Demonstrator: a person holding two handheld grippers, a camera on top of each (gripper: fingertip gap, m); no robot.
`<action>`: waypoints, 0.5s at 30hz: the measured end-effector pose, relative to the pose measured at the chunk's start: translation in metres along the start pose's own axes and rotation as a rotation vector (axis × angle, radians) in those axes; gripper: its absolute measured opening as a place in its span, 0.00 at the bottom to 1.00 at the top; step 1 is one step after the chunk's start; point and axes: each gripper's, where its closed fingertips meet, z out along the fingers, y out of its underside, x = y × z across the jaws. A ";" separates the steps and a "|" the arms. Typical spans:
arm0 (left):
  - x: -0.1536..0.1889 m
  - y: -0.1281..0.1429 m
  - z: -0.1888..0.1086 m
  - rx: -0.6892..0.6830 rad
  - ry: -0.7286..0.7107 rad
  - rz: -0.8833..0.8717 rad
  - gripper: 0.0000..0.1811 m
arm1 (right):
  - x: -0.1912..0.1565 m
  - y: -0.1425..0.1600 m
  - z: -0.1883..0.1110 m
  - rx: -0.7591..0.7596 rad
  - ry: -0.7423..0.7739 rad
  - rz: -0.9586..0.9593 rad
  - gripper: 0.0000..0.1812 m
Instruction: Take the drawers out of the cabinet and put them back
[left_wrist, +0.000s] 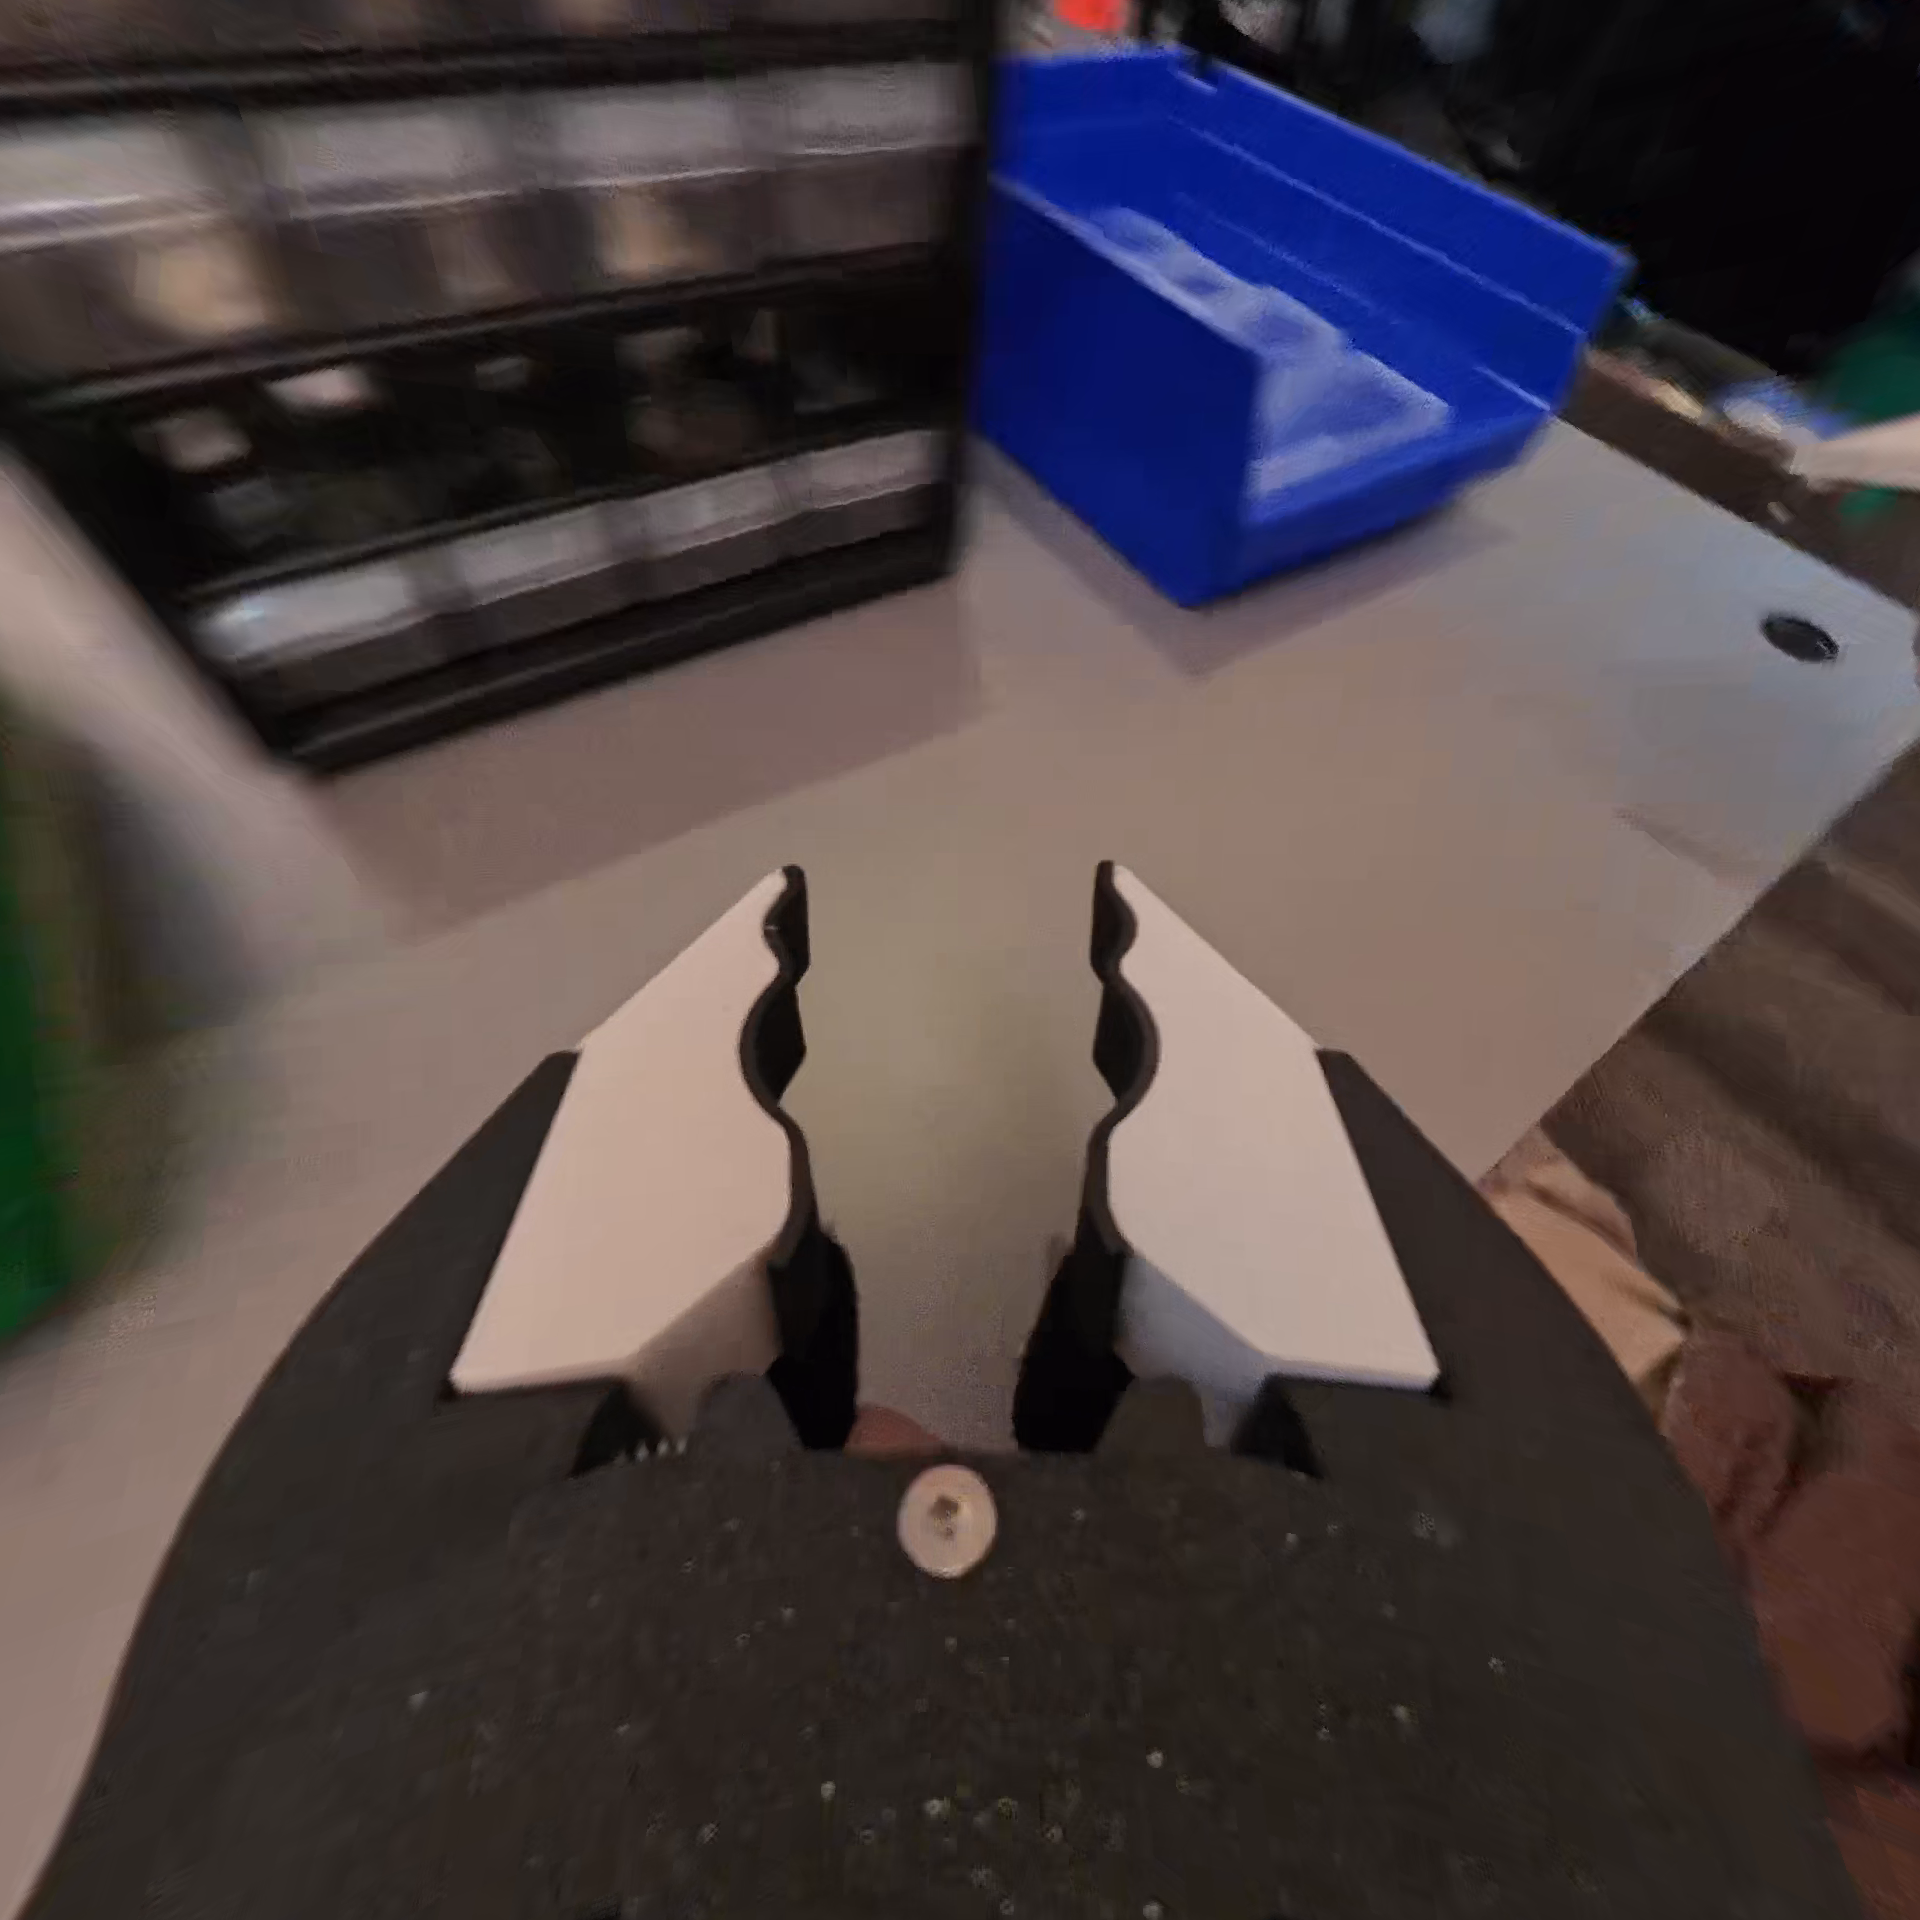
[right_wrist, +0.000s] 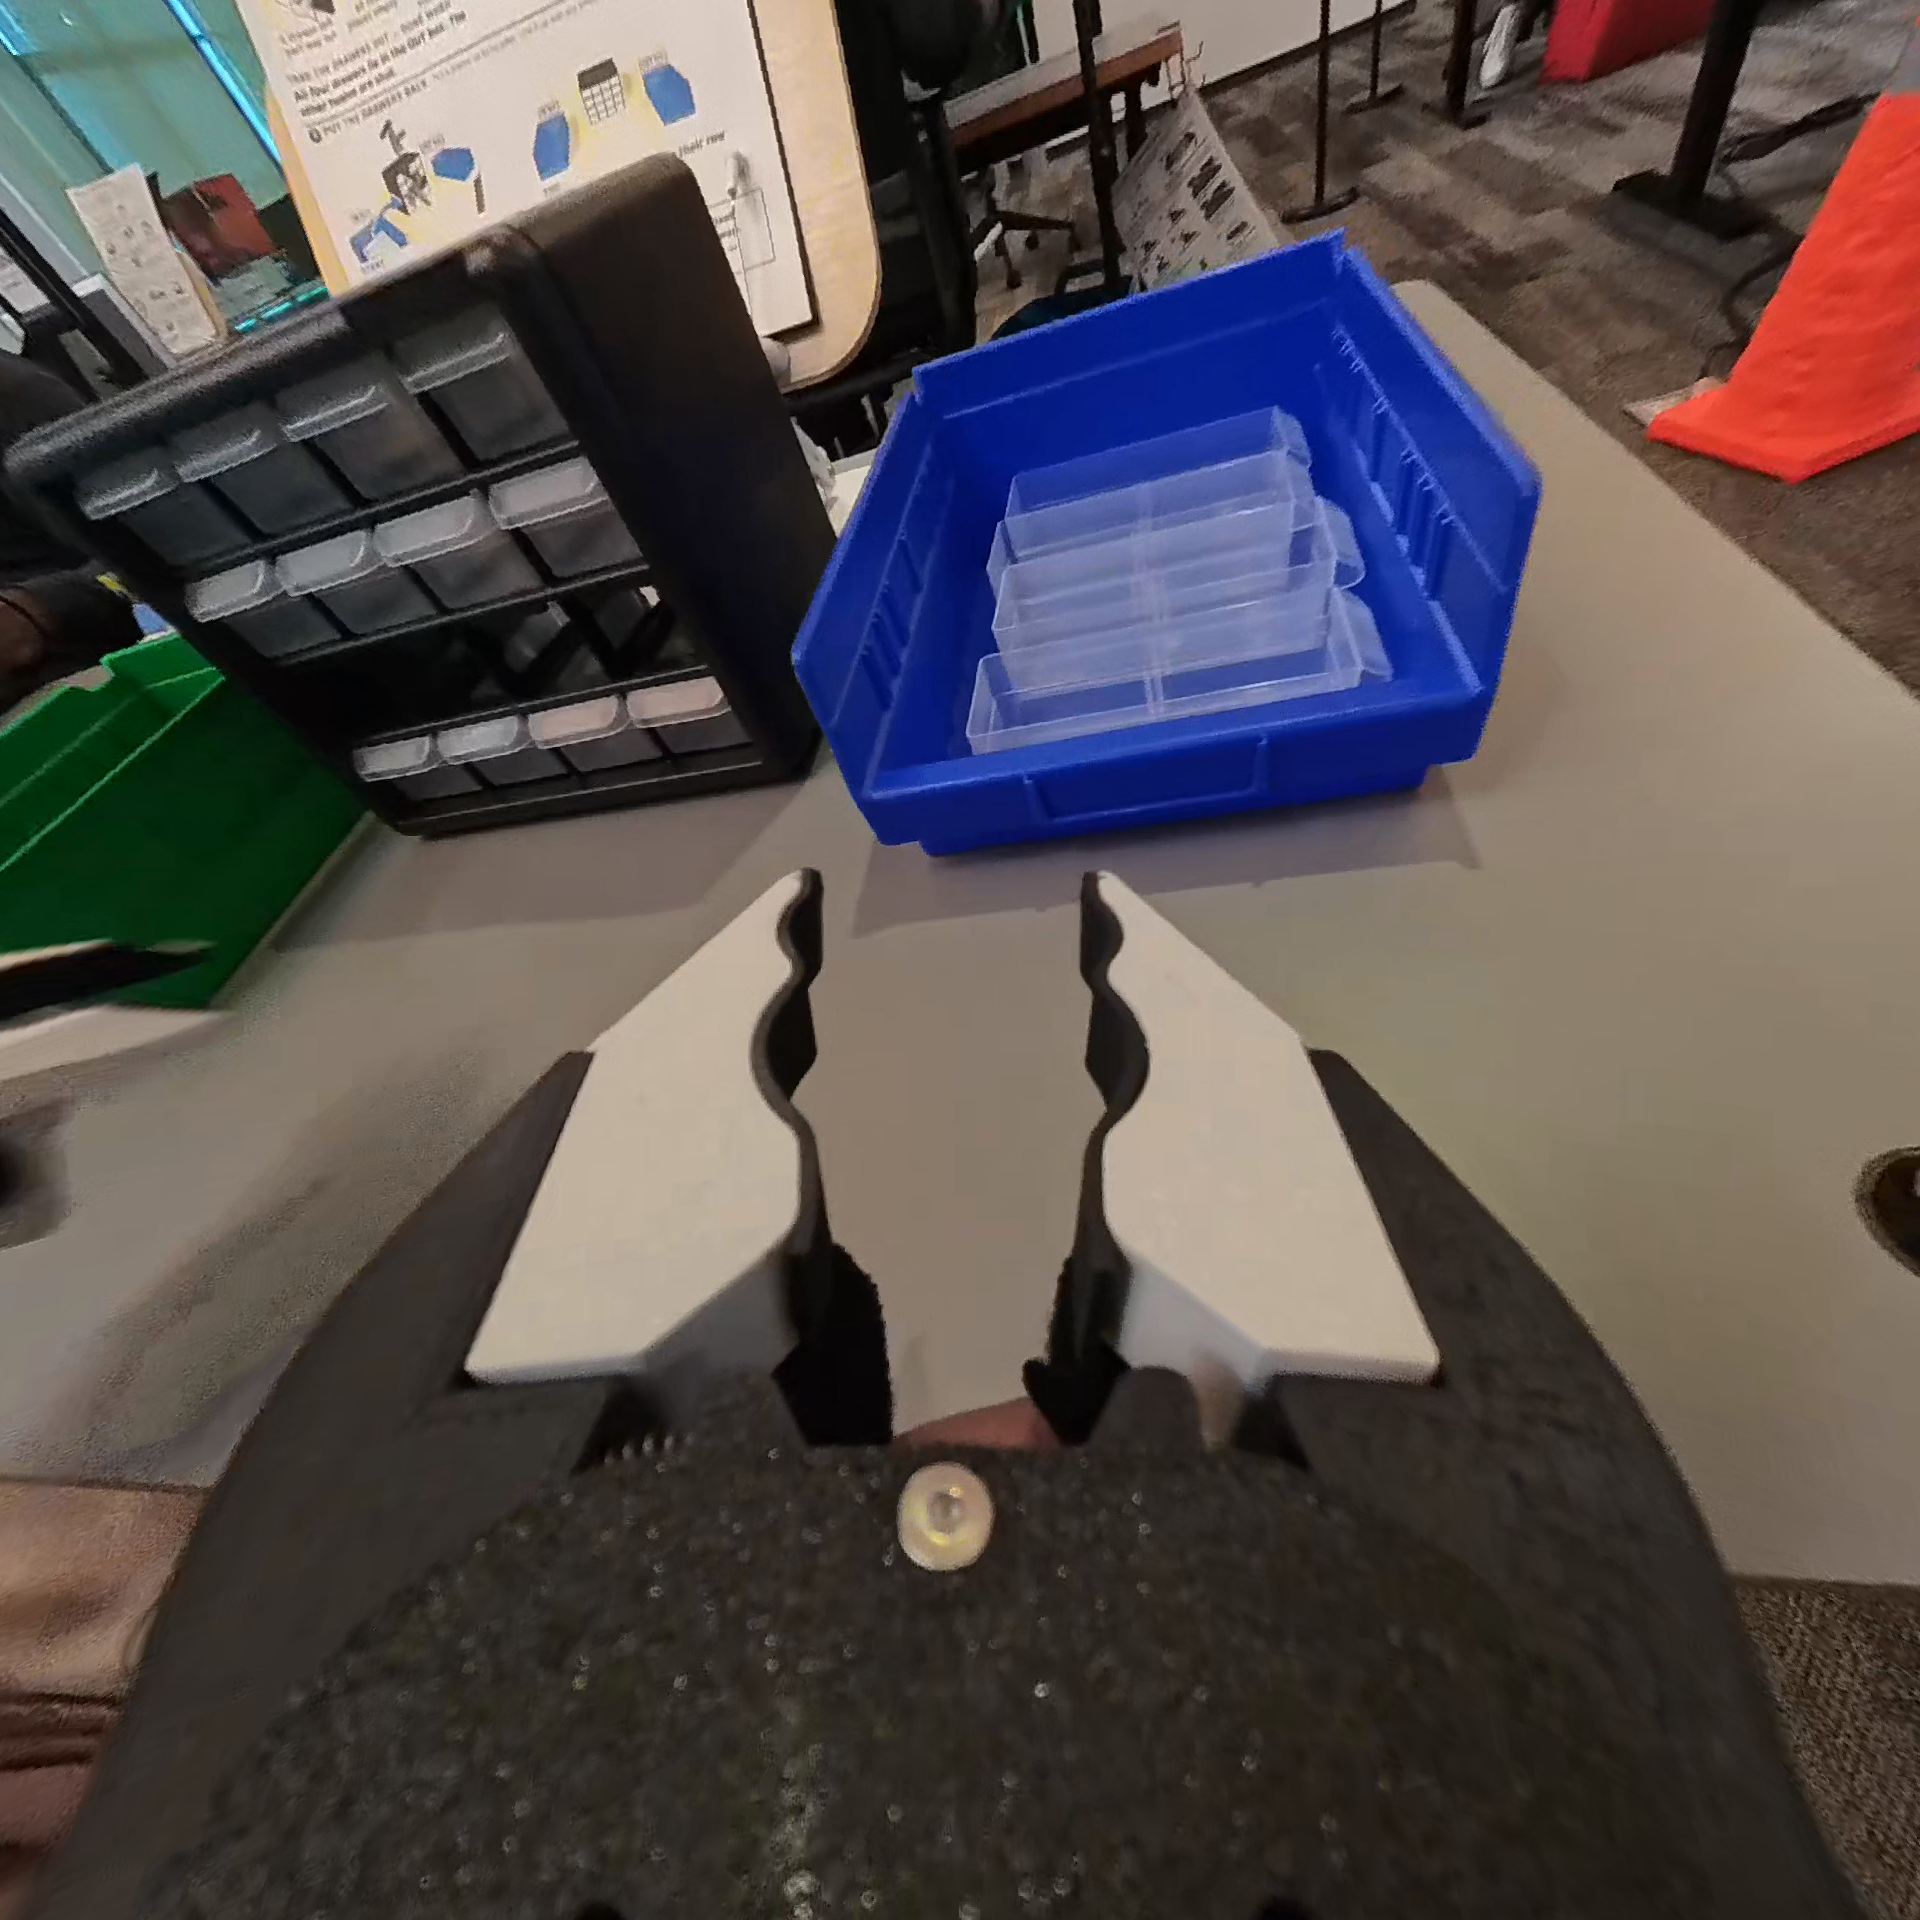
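A black drawer cabinet (right_wrist: 457, 520) stands on the grey table (right_wrist: 1351, 987), left of a blue bin (right_wrist: 1164, 769). Its third row is empty; the other rows hold clear drawers (right_wrist: 540, 722). Several clear drawers (right_wrist: 1164, 592) lie side by side in the blue bin. My right gripper (right_wrist: 948, 883) is open and empty, above the table in front of the bin. My left gripper (left_wrist: 948, 878) is open and empty, above the table in front of the blurred cabinet (left_wrist: 488, 395) and the blue bin (left_wrist: 1247, 343).
A green bin (right_wrist: 156, 821) sits left of the cabinet. An orange cone (right_wrist: 1808, 301) stands on the table's far right. Round cable holes (left_wrist: 1800, 636) are in the tabletop. The table's right edge drops to carpet (right_wrist: 1766, 582). A poster board stands behind the cabinet.
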 end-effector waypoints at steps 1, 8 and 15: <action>0.026 -0.007 0.033 -0.031 0.035 0.040 0.30 | 0.003 -0.001 -0.003 0.011 0.014 -0.009 0.27; 0.092 -0.074 0.214 -0.073 0.009 -0.075 0.37 | 0.025 0.002 -0.025 0.024 0.057 0.018 0.27; 0.086 -0.067 0.232 -0.119 -0.096 0.120 0.11 | 0.051 -0.003 -0.059 0.070 0.118 0.076 0.27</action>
